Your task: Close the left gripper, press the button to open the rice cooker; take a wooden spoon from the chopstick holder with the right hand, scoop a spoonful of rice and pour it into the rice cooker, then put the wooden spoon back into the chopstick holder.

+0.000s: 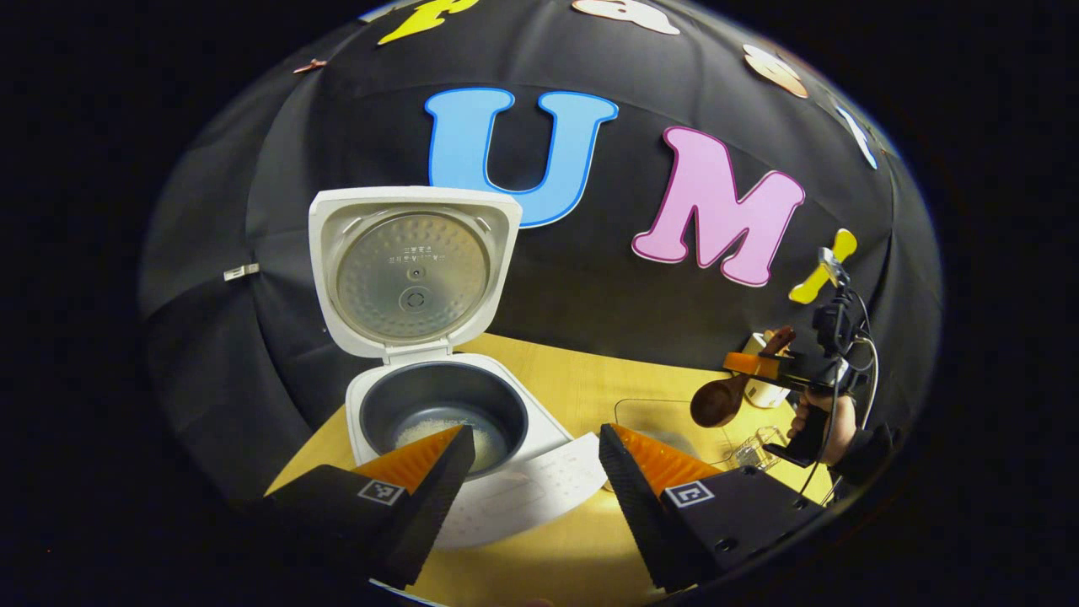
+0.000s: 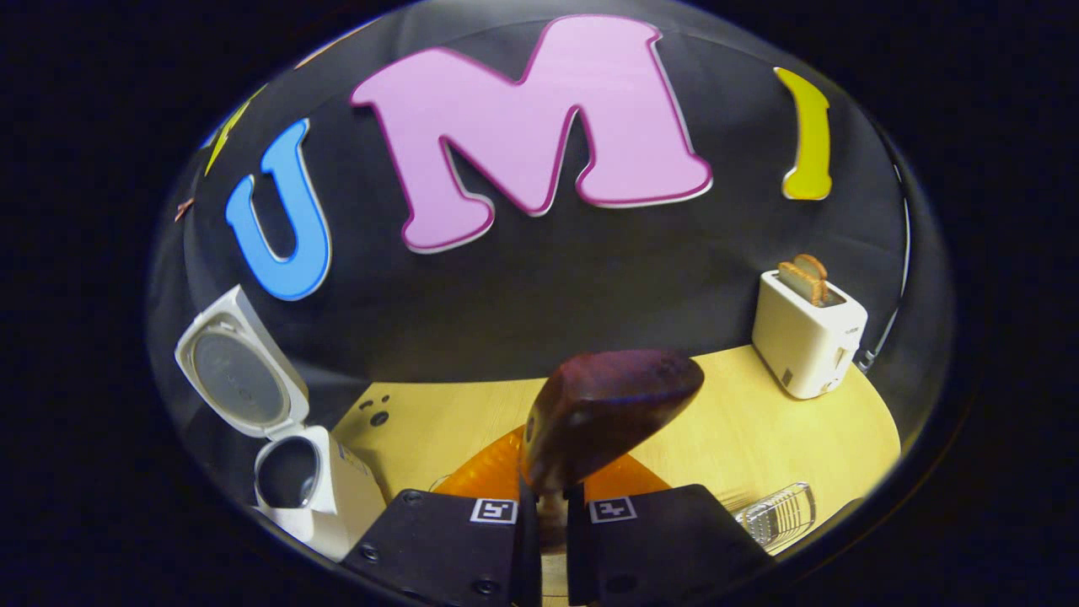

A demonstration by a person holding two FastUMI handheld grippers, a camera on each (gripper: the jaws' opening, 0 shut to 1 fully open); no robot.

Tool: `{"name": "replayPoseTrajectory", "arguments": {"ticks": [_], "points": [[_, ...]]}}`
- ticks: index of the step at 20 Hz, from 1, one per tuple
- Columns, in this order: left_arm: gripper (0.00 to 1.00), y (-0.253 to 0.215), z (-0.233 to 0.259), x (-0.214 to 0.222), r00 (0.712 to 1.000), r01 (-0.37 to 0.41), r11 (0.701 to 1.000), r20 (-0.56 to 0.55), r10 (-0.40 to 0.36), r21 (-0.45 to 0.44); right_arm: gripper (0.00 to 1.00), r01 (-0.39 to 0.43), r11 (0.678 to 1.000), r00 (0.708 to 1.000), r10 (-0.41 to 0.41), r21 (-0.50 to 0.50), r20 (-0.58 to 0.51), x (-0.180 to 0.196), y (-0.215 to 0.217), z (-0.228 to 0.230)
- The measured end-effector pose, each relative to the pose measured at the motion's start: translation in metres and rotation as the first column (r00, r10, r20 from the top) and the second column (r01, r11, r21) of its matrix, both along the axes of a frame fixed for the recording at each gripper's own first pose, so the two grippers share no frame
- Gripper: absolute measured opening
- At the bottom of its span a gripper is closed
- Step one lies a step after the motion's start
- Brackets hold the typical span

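Note:
The white rice cooker (image 1: 539, 472) stands open with its lid (image 1: 413, 270) upright. A little rice lies at the bottom of its dark pot (image 1: 442, 413). My left gripper (image 1: 535, 438) hovers just in front of the cooker, open, with nothing between its fingers. At the far right of the left gripper view, the right gripper (image 1: 759, 367) holds a dark wooden spoon (image 1: 721, 400) above the table, bowl pointing toward the cooker. In the right gripper view my right gripper (image 2: 552, 506) is shut on the handle of the wooden spoon (image 2: 607, 413). The cooker (image 2: 303, 480) sits low at the left there.
A white toaster (image 2: 805, 337) with toast in it stands at the back right of the wooden table (image 2: 742, 438). A clear ribbed holder (image 2: 780, 514) sits near the table's right front. A clear flat container (image 1: 662, 417) rests between the cooker and the spoon.

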State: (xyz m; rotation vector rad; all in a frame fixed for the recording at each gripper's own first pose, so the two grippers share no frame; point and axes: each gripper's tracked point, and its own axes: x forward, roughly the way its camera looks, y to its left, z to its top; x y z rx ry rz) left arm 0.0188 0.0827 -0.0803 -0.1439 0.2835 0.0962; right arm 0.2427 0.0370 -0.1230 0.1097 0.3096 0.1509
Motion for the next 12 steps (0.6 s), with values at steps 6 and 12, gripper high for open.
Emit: {"name": "replayPoseTrajectory", "arguments": {"ticks": [6,12], "points": [[0.96,0.014,-0.018,0.002,0.999,0.006,0.997,-0.033,-0.008,-0.071,0.16,0.032,0.998,0.999,-0.034,-0.057,-0.041,0.021,0.009,-0.049],[0.96,0.029,-0.024,0.004,0.999,-0.006,0.996,-0.045,0.002,-0.093,0.16,0.015,0.991,0.997,-0.025,-0.129,-0.075,0.019,0.025,-0.083]]}}
